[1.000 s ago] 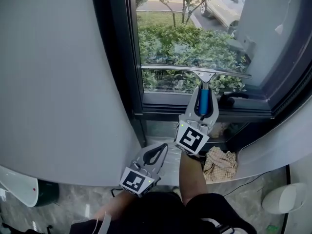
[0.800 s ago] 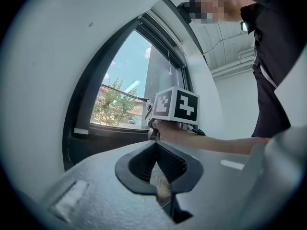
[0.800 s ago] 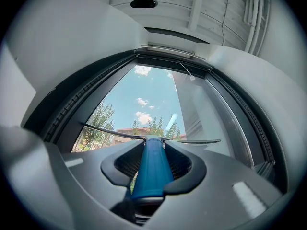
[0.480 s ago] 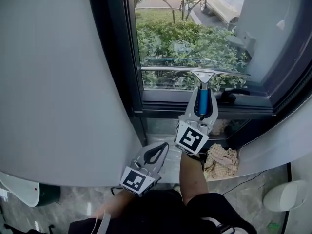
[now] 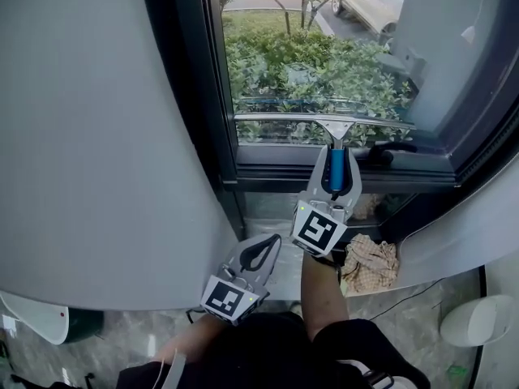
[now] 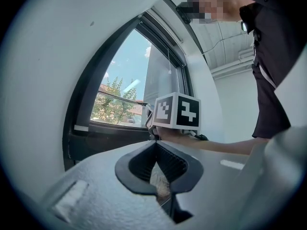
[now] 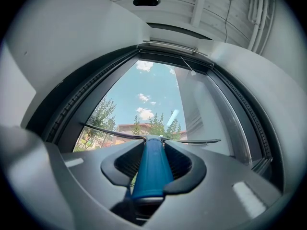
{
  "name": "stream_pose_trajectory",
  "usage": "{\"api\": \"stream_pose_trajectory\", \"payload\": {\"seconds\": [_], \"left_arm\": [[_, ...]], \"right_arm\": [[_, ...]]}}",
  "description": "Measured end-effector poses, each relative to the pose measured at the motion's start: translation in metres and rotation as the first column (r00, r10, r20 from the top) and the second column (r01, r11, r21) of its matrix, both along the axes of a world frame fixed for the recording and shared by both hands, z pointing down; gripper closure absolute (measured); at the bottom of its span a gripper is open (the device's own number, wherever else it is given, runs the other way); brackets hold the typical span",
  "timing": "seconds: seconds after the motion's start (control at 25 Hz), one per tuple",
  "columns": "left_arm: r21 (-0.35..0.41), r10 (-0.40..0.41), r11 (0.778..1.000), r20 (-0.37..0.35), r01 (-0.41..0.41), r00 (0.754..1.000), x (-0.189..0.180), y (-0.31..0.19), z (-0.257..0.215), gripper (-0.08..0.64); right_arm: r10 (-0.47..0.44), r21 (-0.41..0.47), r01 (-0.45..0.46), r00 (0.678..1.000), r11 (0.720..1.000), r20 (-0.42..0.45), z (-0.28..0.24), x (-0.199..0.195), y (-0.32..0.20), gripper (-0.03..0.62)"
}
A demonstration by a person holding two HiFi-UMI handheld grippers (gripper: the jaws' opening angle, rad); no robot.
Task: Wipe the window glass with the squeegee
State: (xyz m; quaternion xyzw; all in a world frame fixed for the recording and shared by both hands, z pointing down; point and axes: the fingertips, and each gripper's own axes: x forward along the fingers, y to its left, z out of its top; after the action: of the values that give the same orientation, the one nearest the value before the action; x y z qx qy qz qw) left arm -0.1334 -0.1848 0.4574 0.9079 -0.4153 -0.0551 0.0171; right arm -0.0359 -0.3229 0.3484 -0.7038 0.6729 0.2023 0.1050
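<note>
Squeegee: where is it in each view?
Head view: squeegee centre, blade across the lower glass, blue handle in the right gripper.
Left gripper view: apparently only the thin blade, left of the marker cube.
Right gripper view: bottom centre, handle between the jaws.
Shared landmark: dark window frame.

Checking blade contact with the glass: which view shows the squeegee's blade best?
Head view: the whole blade lies across the lower pane, its handle in the right gripper. The right gripper view shows it as a thin line past the handle; the left gripper view, barely a sliver.
</note>
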Motion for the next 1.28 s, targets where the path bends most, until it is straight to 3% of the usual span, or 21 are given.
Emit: {"api": "stream_pose_trajectory", "payload": {"seconds": [0.32, 1.28], "left_arm": [[-0.020, 0.013, 1.000, 0.035, -0.012, 0.999, 0.001, 0.001, 0.007, 0.558], [-0.032, 0.035, 0.999, 0.021, -0.034, 0.999, 0.005, 0.008, 0.011, 0.558]], "right_arm": [[-0.014, 0.002, 0.014, 1.000, 1.000, 0.023, 0.007, -0.001, 0.000, 0.459], [0.001, -0.056, 0.000, 1.000, 0.998, 0.018, 0.026, 0.001, 0.000, 0.458]]}}
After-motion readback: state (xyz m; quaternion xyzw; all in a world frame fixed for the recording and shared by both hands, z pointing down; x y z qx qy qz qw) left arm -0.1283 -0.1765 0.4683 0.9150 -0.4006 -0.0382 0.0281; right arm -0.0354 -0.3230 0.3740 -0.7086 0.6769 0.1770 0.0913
